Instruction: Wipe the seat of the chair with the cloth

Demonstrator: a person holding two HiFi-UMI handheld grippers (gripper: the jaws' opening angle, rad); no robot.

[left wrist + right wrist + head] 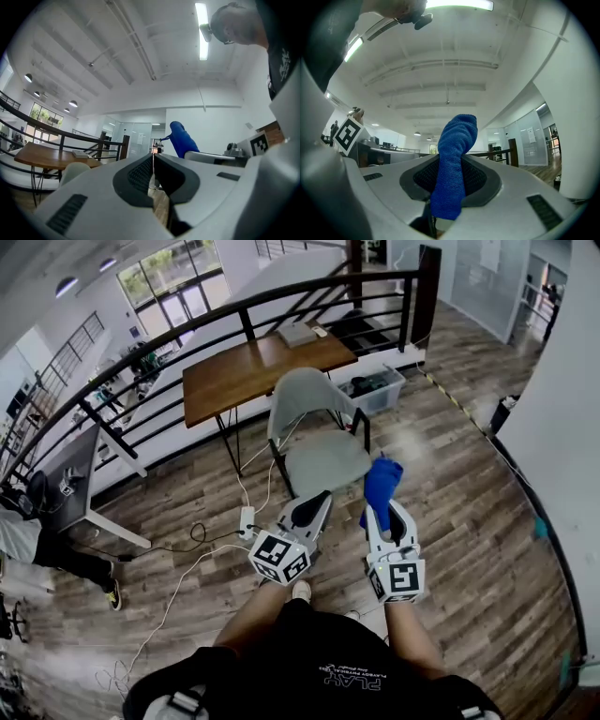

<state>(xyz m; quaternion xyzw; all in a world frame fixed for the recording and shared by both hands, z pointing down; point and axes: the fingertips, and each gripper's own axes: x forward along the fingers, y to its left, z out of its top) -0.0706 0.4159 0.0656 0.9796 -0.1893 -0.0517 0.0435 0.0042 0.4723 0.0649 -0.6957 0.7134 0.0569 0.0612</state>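
A grey-green chair [314,423] with a padded seat [326,463] stands in front of a wooden desk. My right gripper [386,512] is shut on a blue cloth [382,486], which sticks up out of the jaws just to the right of the seat's front edge. In the right gripper view the blue cloth [452,164] rises upright between the pads and points at the ceiling. My left gripper [314,509] is held below the seat's front edge with its jaws together and nothing in them; in the left gripper view its pads [140,176] meet.
A wooden desk [253,367] stands behind the chair against a black railing [234,320]. A clear storage bin [375,390] sits on the floor to the chair's right. Cables and a power strip [247,521] lie on the wooden floor at the left. A seated person's legs [56,554] show at far left.
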